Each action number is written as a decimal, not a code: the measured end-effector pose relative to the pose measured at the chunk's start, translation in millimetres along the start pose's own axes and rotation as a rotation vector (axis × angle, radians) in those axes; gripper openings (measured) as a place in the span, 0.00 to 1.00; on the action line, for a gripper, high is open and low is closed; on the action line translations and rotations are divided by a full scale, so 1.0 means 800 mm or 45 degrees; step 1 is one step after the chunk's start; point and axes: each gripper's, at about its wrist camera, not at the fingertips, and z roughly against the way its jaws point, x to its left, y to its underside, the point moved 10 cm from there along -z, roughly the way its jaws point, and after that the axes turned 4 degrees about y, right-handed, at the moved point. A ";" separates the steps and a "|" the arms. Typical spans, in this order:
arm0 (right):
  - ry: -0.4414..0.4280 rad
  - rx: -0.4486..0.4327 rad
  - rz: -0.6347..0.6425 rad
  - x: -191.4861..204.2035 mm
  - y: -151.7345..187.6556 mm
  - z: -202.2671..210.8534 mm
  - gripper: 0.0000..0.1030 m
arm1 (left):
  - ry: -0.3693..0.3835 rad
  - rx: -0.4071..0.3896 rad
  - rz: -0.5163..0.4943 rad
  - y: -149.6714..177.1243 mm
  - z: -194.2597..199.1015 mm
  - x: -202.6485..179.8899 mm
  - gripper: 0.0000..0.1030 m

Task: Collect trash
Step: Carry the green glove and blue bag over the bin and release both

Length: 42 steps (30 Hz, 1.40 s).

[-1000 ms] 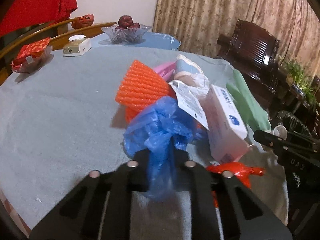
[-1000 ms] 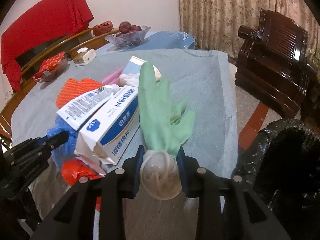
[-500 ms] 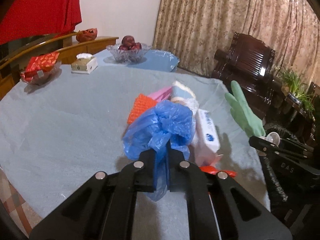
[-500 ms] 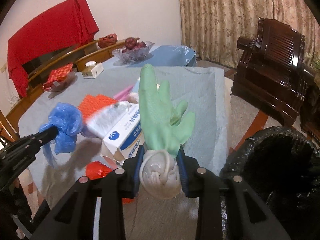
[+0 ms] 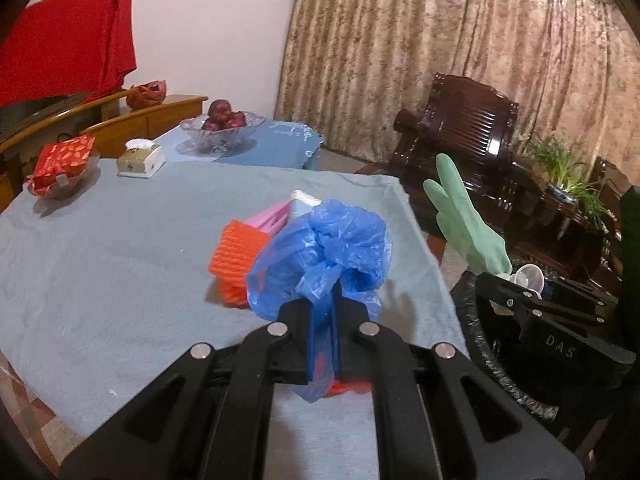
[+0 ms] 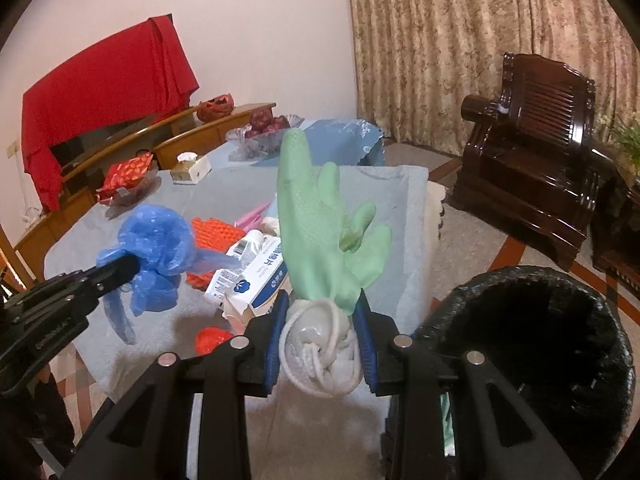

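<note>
Pinching a crumpled blue plastic bag (image 5: pixel 320 256), the left hand-held gripper (image 5: pixel 323 312) is clamped; the right hand-held gripper (image 6: pixel 320 312) grips a green rubber glove (image 6: pixel 320 224).

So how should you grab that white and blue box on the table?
Probably across its narrow sides, near the end that faces the table's front edge. The white and blue box lies flat and long in the pile, with the orange mesh behind it and a label sheet draped over one side. Coming from above and the front avoids both.
</note>
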 end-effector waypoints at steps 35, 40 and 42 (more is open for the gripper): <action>0.415 -0.039 -0.274 -0.219 0.074 0.125 0.31 | 0.510 0.072 -0.298 0.022 -0.056 -0.276 0.05; 0.459 -0.007 -0.306 -0.241 0.094 0.126 0.31 | 0.557 0.121 -0.341 0.038 -0.080 -0.309 0.05; 0.467 0.003 -0.315 -0.247 0.099 0.125 0.31 | 0.573 0.144 -0.352 0.047 -0.090 -0.321 0.05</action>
